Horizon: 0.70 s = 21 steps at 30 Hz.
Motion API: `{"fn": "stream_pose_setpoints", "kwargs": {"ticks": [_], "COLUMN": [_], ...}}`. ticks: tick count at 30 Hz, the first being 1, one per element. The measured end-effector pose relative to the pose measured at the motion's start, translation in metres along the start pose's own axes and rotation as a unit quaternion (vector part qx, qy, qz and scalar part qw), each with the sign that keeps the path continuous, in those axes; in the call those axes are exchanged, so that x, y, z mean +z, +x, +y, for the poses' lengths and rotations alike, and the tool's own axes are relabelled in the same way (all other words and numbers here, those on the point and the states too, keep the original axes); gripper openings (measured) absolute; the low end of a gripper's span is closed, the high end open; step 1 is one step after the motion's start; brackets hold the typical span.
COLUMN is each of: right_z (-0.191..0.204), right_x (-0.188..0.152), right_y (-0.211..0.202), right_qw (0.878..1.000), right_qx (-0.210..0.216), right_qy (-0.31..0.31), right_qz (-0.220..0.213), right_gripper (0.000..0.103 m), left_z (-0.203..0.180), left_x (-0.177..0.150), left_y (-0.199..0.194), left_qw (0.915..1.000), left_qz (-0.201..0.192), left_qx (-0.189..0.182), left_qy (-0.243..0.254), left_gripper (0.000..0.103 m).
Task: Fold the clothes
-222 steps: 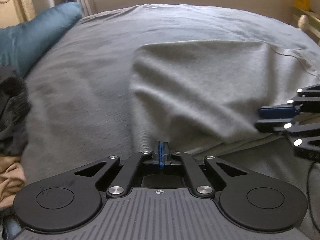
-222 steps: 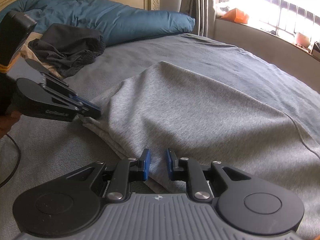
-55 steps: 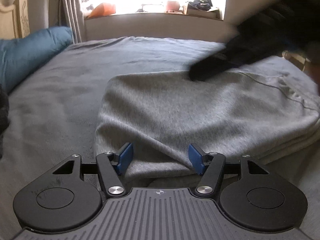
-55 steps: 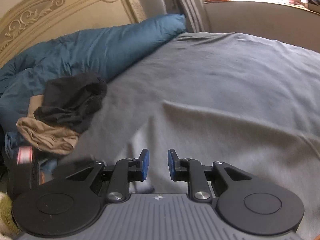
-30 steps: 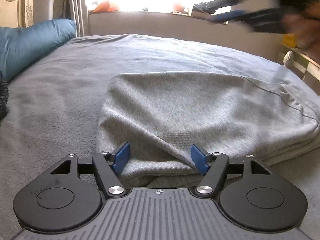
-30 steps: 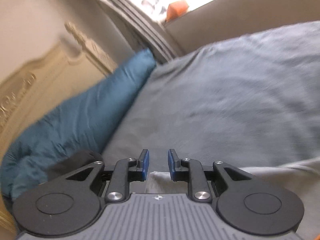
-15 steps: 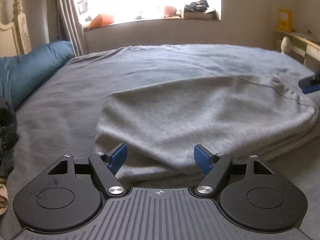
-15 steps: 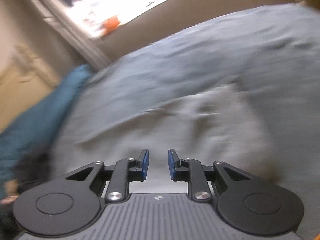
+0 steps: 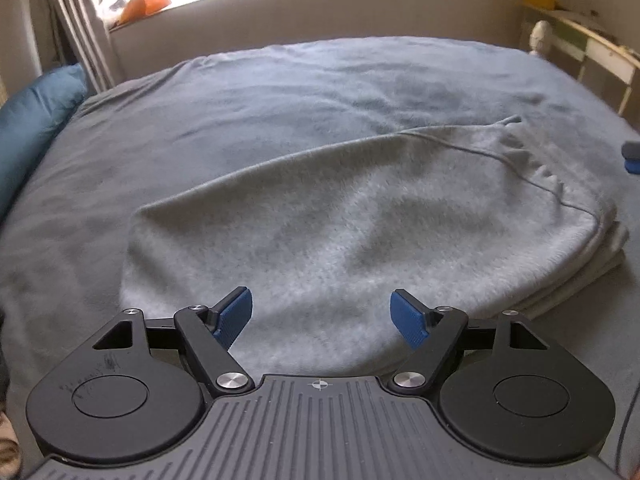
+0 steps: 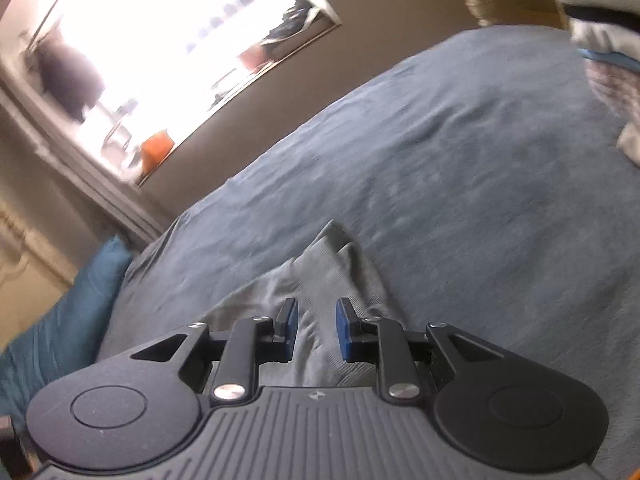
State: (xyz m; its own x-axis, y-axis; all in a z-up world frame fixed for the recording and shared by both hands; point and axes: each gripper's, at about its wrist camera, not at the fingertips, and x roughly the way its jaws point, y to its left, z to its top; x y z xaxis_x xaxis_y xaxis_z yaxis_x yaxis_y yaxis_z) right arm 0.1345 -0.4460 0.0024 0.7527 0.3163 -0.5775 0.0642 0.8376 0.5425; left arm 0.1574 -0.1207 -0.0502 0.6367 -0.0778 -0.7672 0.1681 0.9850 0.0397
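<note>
Folded grey garment lying mid-bed; left gripper spreading wider above its near edge, pinching nothing; right gripper hovering slightly parted over bunched corner

A bed in a blue-grey cover — on it a folded grey garment and a teal pillow.

Loads of open bedspread beyond and to the left of the folded grey garment — nothing on it, a gripper can sweep right through. Left edge is blocked by the teal pillow. Far side ends at the wall under the window. In the right wrist view, a heap of light fabric crowds the bed's far right corner — rest is clear.
</note>
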Motion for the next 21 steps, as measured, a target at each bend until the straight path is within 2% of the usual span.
{"fn": "stream_pose_setpoints", "kwargs": {"ticks": [5,8,11,17,21], "right_z": [0.034,0.049,0.05,0.045,0.046], "right_x": [-0.026,-0.046,-0.07,-0.083,-0.082], "right_y": [0.014,0.022,0.04,0.04,0.045], "right_qw": [0.994,0.982,0.968,0.966,0.965], "right_qx": [0.002,-0.01,-0.038,-0.037,-0.041], "right_qy": [-0.109,-0.184,-0.237,-0.242,-0.246], "right_qz": [0.024,0.037,0.074,0.077,0.085], "right_gripper": [0.022,0.022,0.022,0.023,0.024], "left_z": [-0.014,-0.019,-0.018,-0.01,-0.008], "left_x": [-0.01,-0.014,-0.014,-0.015,-0.015], "left_y": [0.011,0.012,0.013,0.016,0.014], "left_qw": [0.999,0.9992,0.999,0.9979,0.9974], "left_qz": [0.012,0.011,0.014,0.016,0.014], "left_qx": [-0.001,0.004,0.006,0.007,0.006], "left_qy": [-0.042,-0.039,-0.042,-0.062,-0.071], "left_gripper": [0.077,0.081,0.085,0.096,0.097]}}
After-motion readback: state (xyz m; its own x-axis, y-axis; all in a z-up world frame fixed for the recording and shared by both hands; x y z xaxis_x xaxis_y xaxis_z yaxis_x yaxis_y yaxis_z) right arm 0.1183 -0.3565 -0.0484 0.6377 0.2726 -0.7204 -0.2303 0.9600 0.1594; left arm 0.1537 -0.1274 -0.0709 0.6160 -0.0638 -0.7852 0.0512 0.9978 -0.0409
